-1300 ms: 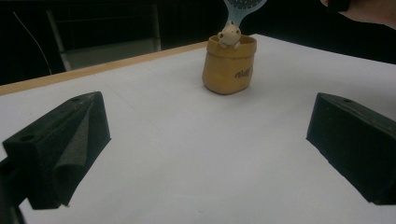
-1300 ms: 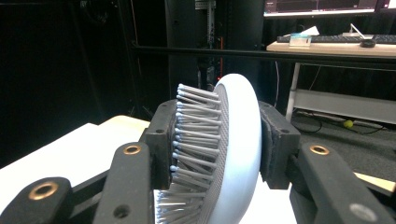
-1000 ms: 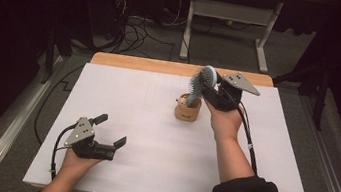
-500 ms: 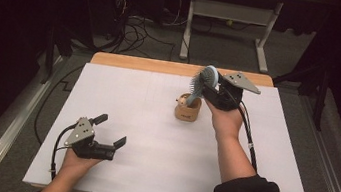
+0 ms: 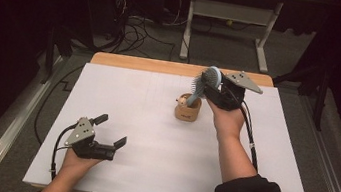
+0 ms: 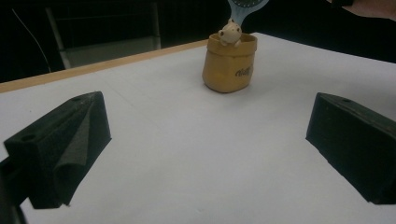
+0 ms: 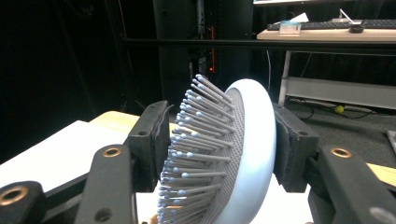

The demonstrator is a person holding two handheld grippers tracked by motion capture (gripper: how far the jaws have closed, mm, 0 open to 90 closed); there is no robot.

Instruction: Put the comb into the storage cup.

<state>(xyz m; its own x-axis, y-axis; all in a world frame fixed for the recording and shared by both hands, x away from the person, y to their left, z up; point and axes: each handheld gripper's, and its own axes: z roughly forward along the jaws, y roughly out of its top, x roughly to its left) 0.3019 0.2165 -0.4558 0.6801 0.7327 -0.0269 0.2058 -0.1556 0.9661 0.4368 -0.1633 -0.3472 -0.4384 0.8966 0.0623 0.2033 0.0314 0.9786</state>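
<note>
A small tan pot (image 5: 187, 111) (image 6: 229, 64) stands on the white table top (image 5: 147, 103), right of centre toward the back. A little figure (image 6: 230, 31) peeks over its rim. A pale blue hairbrush (image 5: 204, 83) (image 7: 224, 154) leans with its handle down in the pot and its bristled head up. My right gripper (image 5: 213, 85) (image 7: 219, 144) is shut on the brush head, its jaws pressing both edges. My left gripper (image 5: 110, 131) (image 6: 205, 149) rests low near the table's front left, open, nothing between its jaws.
The table's wooden back edge (image 5: 162, 66) runs behind the pot. Beyond it lie floor cables (image 5: 137, 31) and a white desk frame (image 5: 230, 18). A keyboard on a desk (image 7: 327, 25) shows far off in the right gripper view.
</note>
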